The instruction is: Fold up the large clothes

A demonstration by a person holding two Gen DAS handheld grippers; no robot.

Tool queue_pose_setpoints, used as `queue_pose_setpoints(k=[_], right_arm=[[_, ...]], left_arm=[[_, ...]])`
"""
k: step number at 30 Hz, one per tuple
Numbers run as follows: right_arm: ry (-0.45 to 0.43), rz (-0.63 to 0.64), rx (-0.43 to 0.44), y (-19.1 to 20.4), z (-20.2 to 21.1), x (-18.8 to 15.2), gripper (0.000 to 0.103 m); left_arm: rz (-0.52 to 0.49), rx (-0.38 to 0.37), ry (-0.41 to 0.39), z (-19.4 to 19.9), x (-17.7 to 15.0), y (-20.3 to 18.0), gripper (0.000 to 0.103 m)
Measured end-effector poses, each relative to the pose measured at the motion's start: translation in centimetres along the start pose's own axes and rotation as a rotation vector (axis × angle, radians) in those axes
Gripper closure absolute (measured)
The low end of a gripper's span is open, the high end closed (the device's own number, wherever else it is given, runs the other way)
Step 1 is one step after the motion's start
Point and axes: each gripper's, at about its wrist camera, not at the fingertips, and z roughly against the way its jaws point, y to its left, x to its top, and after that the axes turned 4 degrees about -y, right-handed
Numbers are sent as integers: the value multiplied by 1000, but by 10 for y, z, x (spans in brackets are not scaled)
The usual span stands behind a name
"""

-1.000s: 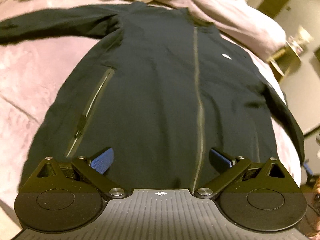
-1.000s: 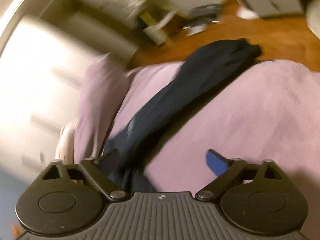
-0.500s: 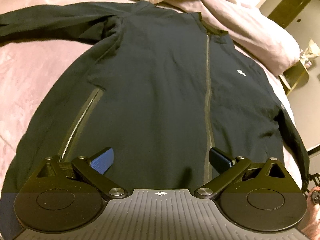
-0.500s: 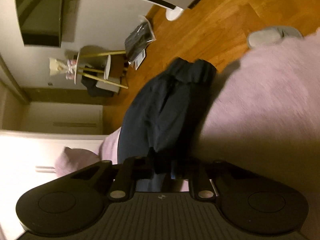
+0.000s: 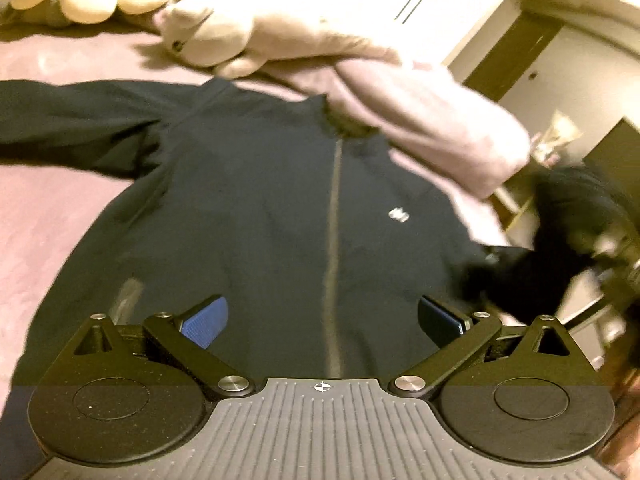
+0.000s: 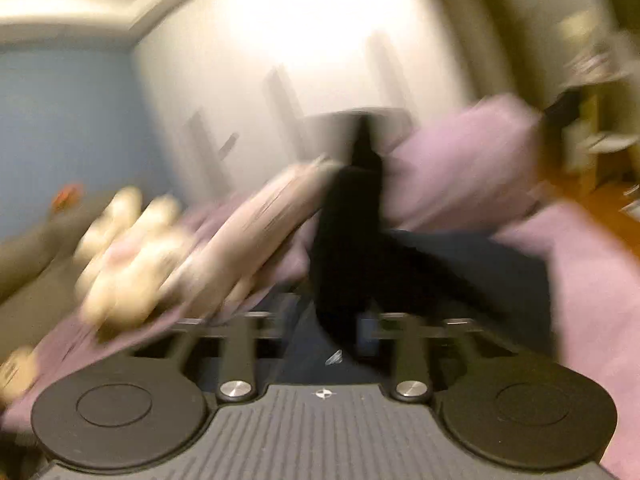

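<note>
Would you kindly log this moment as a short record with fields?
surface: pink bedcover
garment: dark jacket, front up, zip closed
far sleeve: spread out flat
near sleeve: lifted, between the right gripper's fingers
left gripper: open over the hem, empty
right gripper: jaws opening; view blurred
other: plush toy by the collar

The right tongs point(image 6: 320, 334), clamped on the jacket's right sleeve point(image 6: 348, 240) half a second ago, now swing it up off the bed's edge toward the jacket point(image 5: 280, 220) front, jaws opening.
</note>
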Motion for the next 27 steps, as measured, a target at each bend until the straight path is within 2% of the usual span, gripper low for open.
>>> queue_pose_setpoints(k=[2, 5, 7, 10, 14, 15, 17, 19, 20, 21, 22, 23, 24, 26, 27], right_arm=[[66, -31, -2, -1, -9, -20, 40], [101, -109, -46, -14, -3, -44, 40], [127, -159, -91, -20, 2, -55, 47], [147, -242, -138, -28, 23, -79, 53], [147, -309, -182, -36, 48, -104, 58], [148, -320, -187, -41, 52, -106, 58], [148, -336, -191, -49, 54, -107, 58], [148, -343, -192, -53, 56, -110, 58], [150, -348, -191, -55, 56, -111, 58], [151, -354, -187, -57, 54, -111, 58], [152, -360, -181, -58, 58, -111, 58], [153, -361, -177, -58, 59, -110, 58], [156, -363, -176, -58, 56, -110, 58], [161, -360, -179, -57, 51, -109, 58], [162, -359, -178, -56, 49, -108, 58]], left_arm=[[20, -43, 8, -4, 6, -2, 0], [40, -100, 42, -21, 9, -4, 0], [57, -122, 83, -38, 8, -1, 0], [123, -155, 162, -77, 5, 2, 0], [200, -168, 215, -128, 3, 11, 2], [221, -162, 226, -139, 2, 13, 12], [258, -141, 259, -158, 1, 16, 23], [291, -144, 297, -175, -2, 18, 29], [298, -136, 289, -178, -1, 19, 29], [298, -138, 279, -179, 0, 19, 34], [298, -140, 273, -179, 1, 19, 41], [298, -132, 276, -182, 3, 20, 61], [301, -119, 287, -185, 3, 22, 67], [330, -127, 298, -187, 5, 27, 73], [336, -138, 289, -185, 7, 28, 82]])
